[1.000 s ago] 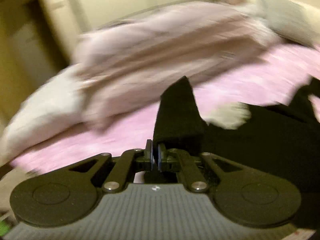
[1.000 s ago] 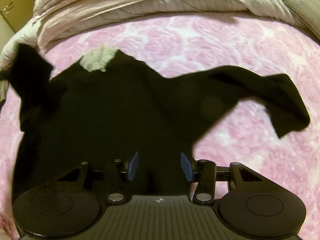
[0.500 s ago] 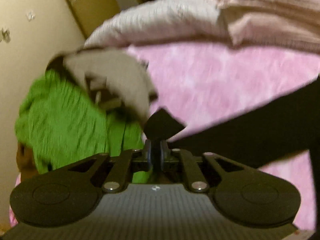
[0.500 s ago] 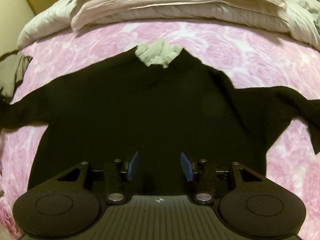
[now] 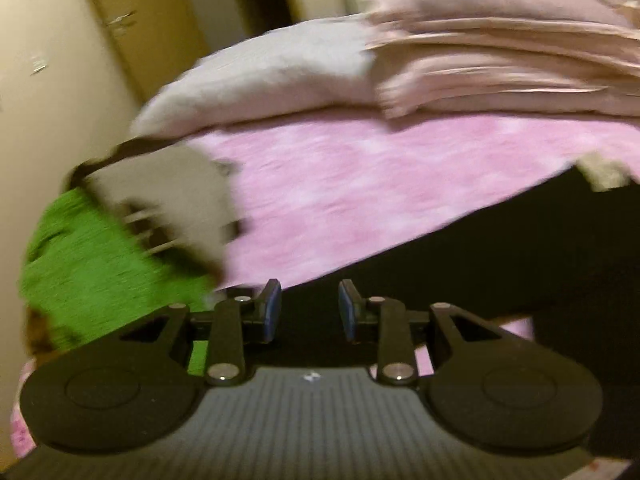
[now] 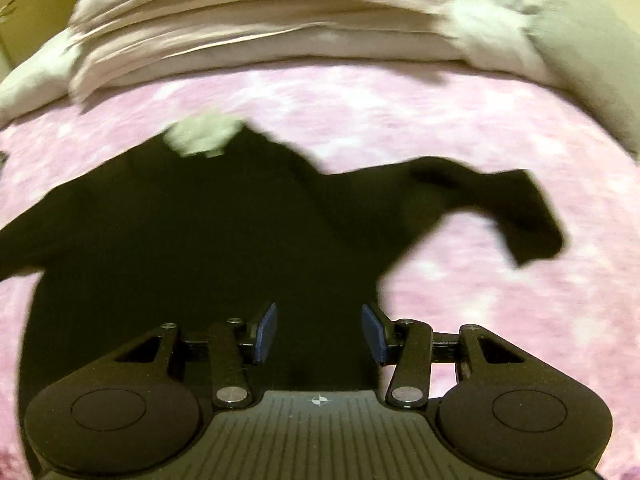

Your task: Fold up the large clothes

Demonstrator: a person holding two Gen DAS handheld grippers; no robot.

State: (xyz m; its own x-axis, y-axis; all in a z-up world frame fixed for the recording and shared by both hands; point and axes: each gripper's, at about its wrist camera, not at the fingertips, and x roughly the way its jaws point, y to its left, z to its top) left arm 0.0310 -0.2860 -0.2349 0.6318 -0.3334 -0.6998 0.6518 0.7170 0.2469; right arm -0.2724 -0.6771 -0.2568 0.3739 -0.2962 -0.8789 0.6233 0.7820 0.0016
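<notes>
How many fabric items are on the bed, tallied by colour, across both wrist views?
Black: 1, the black top
Green: 1, the green garment
Grey-brown: 1, the grey-brown garment lying on the green one
Pale pink: 1, the folded quilt
White: 1, the pillow
Grey: 1, the grey cushion
Total: 6, all on the pink bedspread. Blur may hide more.

Bed covered by pink floral bedspread [image 6: 400, 120]. Folded pale quilts [image 5: 500, 60] stacked along far edge, grey pillow [image 6: 592, 80] at right end. Cream wall [image 5: 48, 92] at left (blurred), wooden door [image 5: 144, 28] beside it. Warm yellowish indoor light.
</notes>
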